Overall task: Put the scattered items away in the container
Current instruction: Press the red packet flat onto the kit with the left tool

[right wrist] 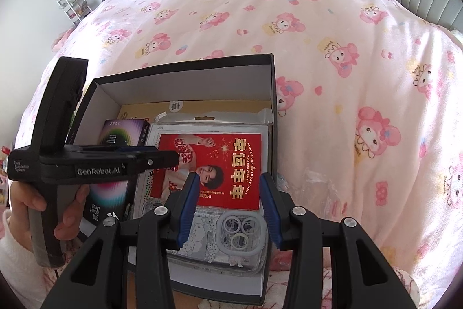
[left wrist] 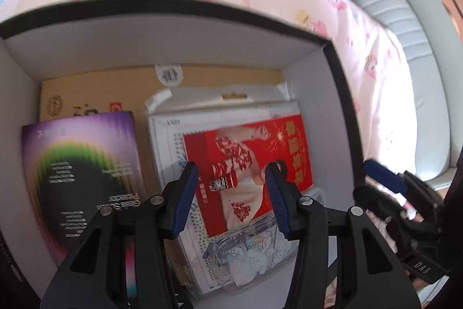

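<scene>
- Pink cartoon-print bedspread (right wrist: 318, 19) covers the bed that carries everything; I see a grey fridge and a shelf rack far back on the left.
- My left gripper (left wrist: 231, 193) hangs over the container (right wrist: 185, 68), a dark box with white walls, jaws wide apart and holding nothing.
- Inside, along the left wall, lies the purple screen-protector box (left wrist: 84, 164) on a tan flat box (left wrist: 95, 89).
- Toward the right wall, the red card (right wrist: 214, 164) tops a clear pack and a transparent phone case (right wrist: 240, 233).
- My right gripper (right wrist: 228, 204) hovers above the container's near edge, spread wide, empty.
- Risk, as I judge it: both grippers crowd one box; a careless withdrawal could clip its rim or knock them together.
- No scattered items show on the bedspread, so I judge the tidying nearly done.
</scene>
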Demonstrator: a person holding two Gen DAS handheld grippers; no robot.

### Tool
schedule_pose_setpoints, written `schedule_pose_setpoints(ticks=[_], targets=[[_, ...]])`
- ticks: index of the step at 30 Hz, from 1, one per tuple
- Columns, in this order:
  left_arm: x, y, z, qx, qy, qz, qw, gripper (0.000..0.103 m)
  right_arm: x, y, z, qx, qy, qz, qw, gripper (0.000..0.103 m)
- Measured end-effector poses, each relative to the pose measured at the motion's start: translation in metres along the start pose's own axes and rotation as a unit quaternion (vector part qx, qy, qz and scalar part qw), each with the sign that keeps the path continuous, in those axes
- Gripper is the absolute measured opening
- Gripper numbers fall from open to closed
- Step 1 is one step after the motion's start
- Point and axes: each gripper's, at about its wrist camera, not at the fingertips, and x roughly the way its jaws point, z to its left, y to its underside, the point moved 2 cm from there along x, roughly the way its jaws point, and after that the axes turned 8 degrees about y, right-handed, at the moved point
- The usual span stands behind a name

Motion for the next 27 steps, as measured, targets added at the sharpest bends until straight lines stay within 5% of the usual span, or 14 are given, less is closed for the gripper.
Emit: schedule_pose_setpoints(ticks=[9,14,19,27], targets=[[-0.012,0.002,0.022,-0.032,-0.012,-0.009,0.9994,0.048,0.008,-0.018,0.017,-0.028,-0.014,-0.005,0.999,0.038],[0.003,0.003,0.022,-0.041,0.033,0.009,0.9986,0.047,0.035,-0.032,0.045,-0.062,-0.013,0.017,0.998,0.038],[-0.015,-0.005,0.027,-0.036,0.002,-0.037,0.9987,0.044,0.059,-0.038,0.045,-0.066,0.012,0.032,0.997,0.037],[0.002,-0.01,0.026,-0.017,0.004,-0.013,0.9998,0.03,0.08,-0.054,0.051,-0.085,0.059,0.036,0.994,0.037]])
